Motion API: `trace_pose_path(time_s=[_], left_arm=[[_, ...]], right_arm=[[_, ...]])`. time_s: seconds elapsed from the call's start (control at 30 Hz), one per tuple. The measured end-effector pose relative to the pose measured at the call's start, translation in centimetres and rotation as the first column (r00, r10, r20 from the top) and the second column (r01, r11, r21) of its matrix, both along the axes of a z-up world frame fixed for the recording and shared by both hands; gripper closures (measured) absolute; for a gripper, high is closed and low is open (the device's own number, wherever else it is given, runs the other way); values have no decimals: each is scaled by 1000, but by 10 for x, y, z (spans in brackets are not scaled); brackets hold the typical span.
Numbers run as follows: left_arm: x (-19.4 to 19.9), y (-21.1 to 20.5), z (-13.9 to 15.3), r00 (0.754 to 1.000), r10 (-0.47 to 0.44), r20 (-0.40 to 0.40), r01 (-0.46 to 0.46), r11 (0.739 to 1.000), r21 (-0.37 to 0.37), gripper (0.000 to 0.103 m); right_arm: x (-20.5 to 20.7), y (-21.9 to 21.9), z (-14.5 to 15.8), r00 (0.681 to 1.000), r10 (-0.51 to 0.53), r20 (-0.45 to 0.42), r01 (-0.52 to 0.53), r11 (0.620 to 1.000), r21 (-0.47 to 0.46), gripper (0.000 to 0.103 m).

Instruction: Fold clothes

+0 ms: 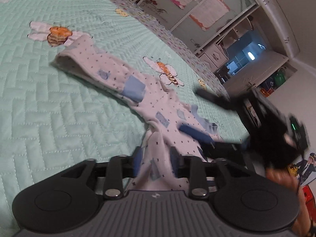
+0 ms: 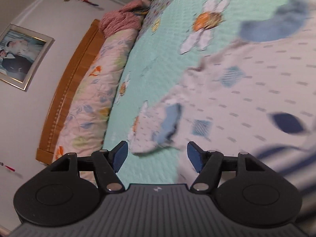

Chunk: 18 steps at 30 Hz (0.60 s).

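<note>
White cotton baby garment (image 1: 150, 96) with small dark crosses and blue patches lies spread on a mint-green quilted bedspread (image 1: 59, 102) stitched with bee and flower appliqués. In the left wrist view one long limb of the garment runs to the far left, ending in an open cuff, and the rest bunches toward the near centre.

Left gripper (image 1: 157, 164): black frame, blue pads. A fold of the garment rises between its fingers (image 1: 138, 160), which stand partly apart. Whether the pads press on the cloth I cannot tell; the cloth fills the gap.

Right gripper (image 2: 157, 155): same build, fingers wide apart, nothing between them. It hovers at the near edge of the garment (image 2: 246, 90), with a cuff with a light-blue patch just beyond the gap. Right finger sits over the cloth; contact cannot be told because of blur. In the left wrist view it shows as a dark, blurred shape (image 1: 205, 136) at the right, one blue finger over the garment's near right part. A hand (image 1: 284, 177) behind it is partly seen.

Right wrist view, far left: rolled floral quilt (image 2: 94, 90) along a wooden headboard (image 2: 69, 90), a pink knitted item (image 2: 122, 19) at its far end, a framed photo (image 2: 19, 57) on the wall.

Left wrist view, far right: white wardrobe (image 1: 197, 13) with pink-bordered sheets on its doors.
</note>
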<state>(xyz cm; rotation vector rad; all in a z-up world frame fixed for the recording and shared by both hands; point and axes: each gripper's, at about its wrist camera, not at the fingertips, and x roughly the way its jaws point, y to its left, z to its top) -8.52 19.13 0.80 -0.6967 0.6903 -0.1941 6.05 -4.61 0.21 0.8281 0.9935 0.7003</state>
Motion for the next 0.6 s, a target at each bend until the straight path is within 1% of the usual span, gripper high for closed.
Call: trace_pose_path(time_s=[0.1,0.2,0.27,0.33,0.4,0.47,0.6], left_arm=[[-2,2,-5,1000,-17,-9,17,1000,0,62],[-3,6,-6,1000,-26,5,26,1000,-8,61],[-2,9,-7,999,-30,12,30,999,-11,60],[-2,11,-9,999,-38,12,38,999,-16,59],[-1,13,-11,999,-42,8,43,999,-29,59],[-2,15,-11,999,-49,8,49,998,-37,58],[-1,17,-12,998,-60,7,60,997,-46,57]], right_arm=[[22,23,-11,999,12,-31,-13,999,-30,35],[39,38,-17,999,20,-45,-23,998,-57,35],[47,44,-13,1000,26,-7,-27,997,-79,35],[54,51,-7,997,49,56,-40,989,-144,35],[64,58,-5,989,97,111,-72,974,-216,35],[75,64,-9,979,150,138,-114,964,-240,35],[87,72,-13,955,240,173,-196,951,-238,35]])
